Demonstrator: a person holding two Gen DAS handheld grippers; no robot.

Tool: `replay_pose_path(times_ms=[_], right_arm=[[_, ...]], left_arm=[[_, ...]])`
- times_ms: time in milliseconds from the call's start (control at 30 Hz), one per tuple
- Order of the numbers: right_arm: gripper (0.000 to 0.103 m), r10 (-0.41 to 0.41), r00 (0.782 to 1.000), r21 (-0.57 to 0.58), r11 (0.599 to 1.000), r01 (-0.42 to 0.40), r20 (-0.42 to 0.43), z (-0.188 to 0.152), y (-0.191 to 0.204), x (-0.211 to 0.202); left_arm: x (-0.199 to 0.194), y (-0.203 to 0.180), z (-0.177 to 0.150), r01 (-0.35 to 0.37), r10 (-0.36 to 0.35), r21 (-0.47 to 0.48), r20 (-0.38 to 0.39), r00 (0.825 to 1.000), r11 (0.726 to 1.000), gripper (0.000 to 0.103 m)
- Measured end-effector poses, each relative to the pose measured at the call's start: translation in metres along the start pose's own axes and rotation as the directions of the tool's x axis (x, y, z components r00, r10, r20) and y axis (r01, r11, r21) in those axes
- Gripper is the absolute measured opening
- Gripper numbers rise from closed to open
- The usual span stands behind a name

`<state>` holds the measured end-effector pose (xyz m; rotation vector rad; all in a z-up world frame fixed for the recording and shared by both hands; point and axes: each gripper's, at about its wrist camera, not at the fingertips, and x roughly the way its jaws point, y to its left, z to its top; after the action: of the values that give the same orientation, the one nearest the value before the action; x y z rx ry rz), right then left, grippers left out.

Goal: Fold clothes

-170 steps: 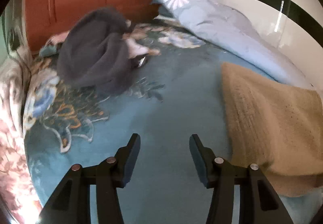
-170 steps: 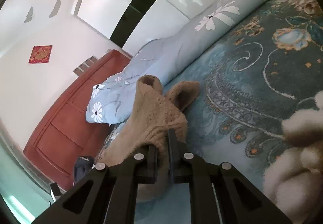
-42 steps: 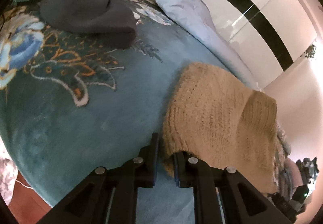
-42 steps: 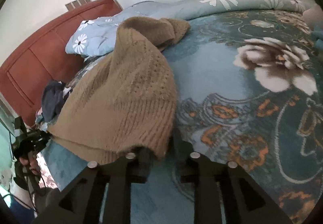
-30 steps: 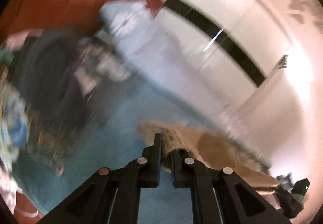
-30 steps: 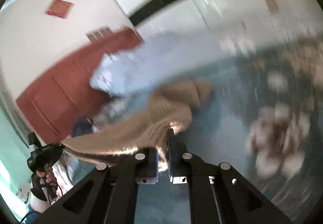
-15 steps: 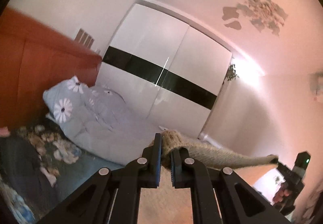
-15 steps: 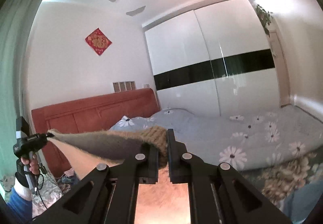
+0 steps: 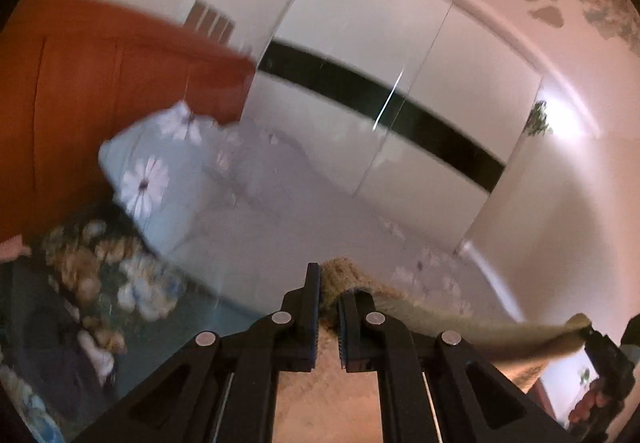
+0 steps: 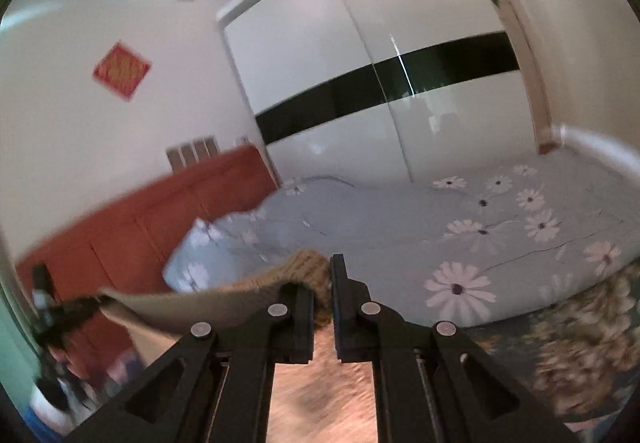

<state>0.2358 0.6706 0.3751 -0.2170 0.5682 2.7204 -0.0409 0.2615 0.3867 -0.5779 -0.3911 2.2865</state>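
Lifted off the bed, the sweater [image 9: 472, 327] hangs, seemingly taut; left gripper [image 9: 329, 317] and right gripper [image 10: 322, 309] clamp its edge.

Left gripper [image 9: 329, 317]: matte black plastic, two flat tapered fingers [image 9: 310, 307] on angled struts with triangular cut-outs. Four round silver screw heads sit across the linkage. Blue pad edging shows along the inner finger faces.

Right gripper [image 10: 322, 309]: same build, black struts, four silver screws, triangular cut-outs, pale metal rails visible between the arms.

A blue sleeve cuff [image 10: 40, 413] appears at the lower left of the right wrist view, blurred.
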Motion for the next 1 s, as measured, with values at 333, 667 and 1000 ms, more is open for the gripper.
replay_pose_path(times_ms=[333,667,1000], right_arm=[[0.007,0.061,0.995,-0.148,0.988,-0.049,0.078,-0.017,0.019,-0.057],[0.007,0.16,0.961,-0.014,0.986,-0.167,-0.227,-0.267,-0.035,-0.064],[0.007,0.101,0.92,0.177,0.984,-0.035,-0.379,-0.4,-0.073,-0.1]], left_arm=[[-0.076,0.019,-0.039,0.096,-0.102,0.074,0.082,0.991,0.993,0.007],[-0.077,0.138,-0.279,-0.05,0.034,-0.067,-0.211,0.977,0.997,0.007],[-0.113,0.169,-0.391,-0.143,0.102,-0.131,-0.277,0.955,0.981,0.007]])
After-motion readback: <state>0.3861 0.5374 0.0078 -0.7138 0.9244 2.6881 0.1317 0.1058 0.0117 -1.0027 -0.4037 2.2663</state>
